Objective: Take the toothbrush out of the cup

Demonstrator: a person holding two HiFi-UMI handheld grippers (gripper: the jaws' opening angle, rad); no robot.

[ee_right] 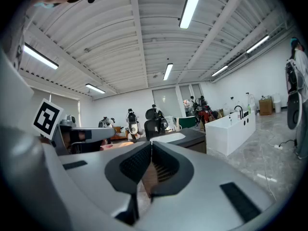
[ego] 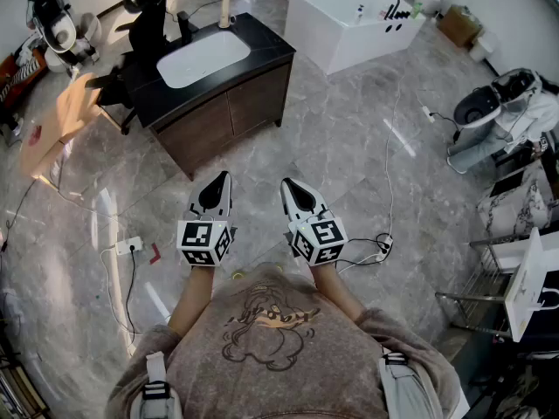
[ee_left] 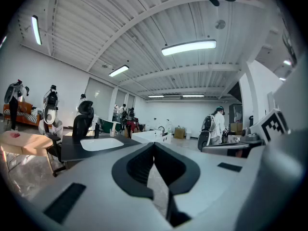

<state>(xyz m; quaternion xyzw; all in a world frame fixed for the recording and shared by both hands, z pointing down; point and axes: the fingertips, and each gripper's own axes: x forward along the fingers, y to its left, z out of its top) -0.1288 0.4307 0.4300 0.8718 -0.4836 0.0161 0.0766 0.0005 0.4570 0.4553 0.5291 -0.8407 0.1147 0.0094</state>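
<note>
Black-topped bench (ego: 262, 55) with a white basin (ego: 203, 58) stands well apart from both tools. The cup (ego: 226, 11) stands upright at the bench's far edge, behind the basin; the toothbrush is too small to resolve. Left tool (ego: 224, 178) and right tool (ego: 288, 184) are side by side above the marble floor (ego: 349, 147), each with jaws closed together on nothing.

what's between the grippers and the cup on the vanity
Nothing visible: only floor lies between the left gripper, the right gripper and the vanity. The cup stands at the countertop's far edge, past the sink.
</note>
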